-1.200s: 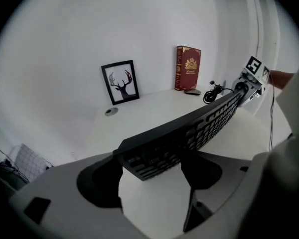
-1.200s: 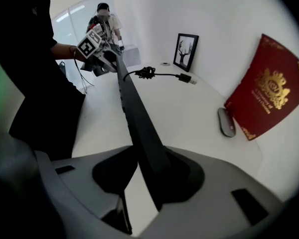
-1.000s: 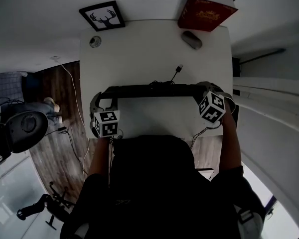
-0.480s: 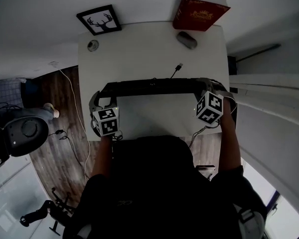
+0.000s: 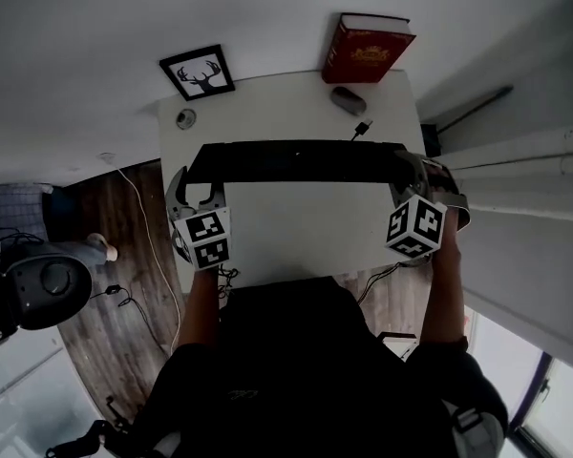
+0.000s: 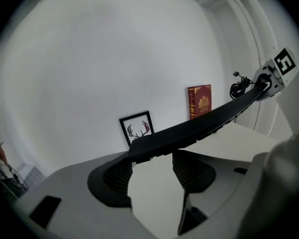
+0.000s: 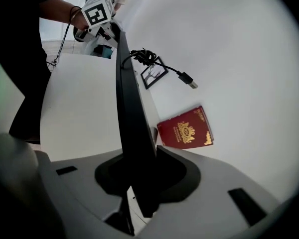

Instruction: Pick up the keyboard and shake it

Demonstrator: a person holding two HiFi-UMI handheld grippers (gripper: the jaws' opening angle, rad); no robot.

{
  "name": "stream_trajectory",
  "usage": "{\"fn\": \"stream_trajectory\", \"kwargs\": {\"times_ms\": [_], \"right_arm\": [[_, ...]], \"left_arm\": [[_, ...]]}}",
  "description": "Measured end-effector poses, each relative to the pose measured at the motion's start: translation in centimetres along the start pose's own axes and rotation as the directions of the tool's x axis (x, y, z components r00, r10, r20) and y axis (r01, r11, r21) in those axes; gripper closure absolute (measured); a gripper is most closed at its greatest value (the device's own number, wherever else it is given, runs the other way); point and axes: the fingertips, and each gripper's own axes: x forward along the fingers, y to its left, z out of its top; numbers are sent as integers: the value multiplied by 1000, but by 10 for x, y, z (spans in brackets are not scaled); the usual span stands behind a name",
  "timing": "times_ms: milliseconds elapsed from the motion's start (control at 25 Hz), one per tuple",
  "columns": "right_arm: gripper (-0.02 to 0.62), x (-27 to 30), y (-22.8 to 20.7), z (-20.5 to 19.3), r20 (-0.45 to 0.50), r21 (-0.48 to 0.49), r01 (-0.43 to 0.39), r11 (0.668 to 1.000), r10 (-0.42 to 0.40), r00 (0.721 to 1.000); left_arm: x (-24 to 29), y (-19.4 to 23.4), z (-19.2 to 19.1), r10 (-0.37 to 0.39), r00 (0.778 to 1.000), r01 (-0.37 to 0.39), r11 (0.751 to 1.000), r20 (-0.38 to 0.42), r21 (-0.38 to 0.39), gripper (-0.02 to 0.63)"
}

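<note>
A long black keyboard hangs in the air above the white table, held by its two ends. My left gripper is shut on the left end; in the left gripper view the keyboard runs off between the pads of that gripper. My right gripper is shut on the right end. There the thin keyboard edge is clamped between the jaws of the right gripper. Its coiled cable with a USB plug dangles free.
At the table's far edge are a red book, a framed antler picture, a grey mouse and a small round object. Left of the table lie wooden floor, a white cord and dark gear.
The keyboard has moved farther out over the table, toward the book and mouse, with both grippers still on its ends. The right gripper now sits more to the right.
</note>
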Motion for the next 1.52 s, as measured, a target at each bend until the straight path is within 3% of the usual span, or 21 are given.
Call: {"fn": "stream_trajectory", "kwargs": {"times_ms": [280, 520, 720, 880, 1040, 1440, 1520], "right_arm": [[488, -65, -33, 7, -28, 17, 202, 979, -202, 979], [488, -129, -63, 2, -101, 10, 370, 929, -367, 925], [491, -168, -59, -4, -152, -9, 430, 903, -426, 892], [492, -200, -49, -10, -224, 0, 466, 885, -454, 862], [494, -232, -40, -31, -300, -9, 511, 860, -490, 818], [494, -348, 0, -89, -546, -71, 639, 766, -566, 618], [495, -361, 10, -92, -567, -76, 650, 756, -569, 596]], "left_arm": [[-28, 16, 79, -16, 990, 8, 999, 141, 53, 350], [-54, 10, 136, -60, 949, 40, 997, 310, 70, 350], [-59, -1, 157, -114, 928, 84, 992, 356, 98, 343], [-54, -22, 172, -204, 902, 166, 978, 382, 129, 337], [-54, -57, 192, -300, 858, 249, 953, 417, 172, 338], [-81, -188, 253, -564, 673, 461, 826, 479, 325, 333], [-85, -205, 261, -580, 656, 460, 814, 483, 355, 328]]}}
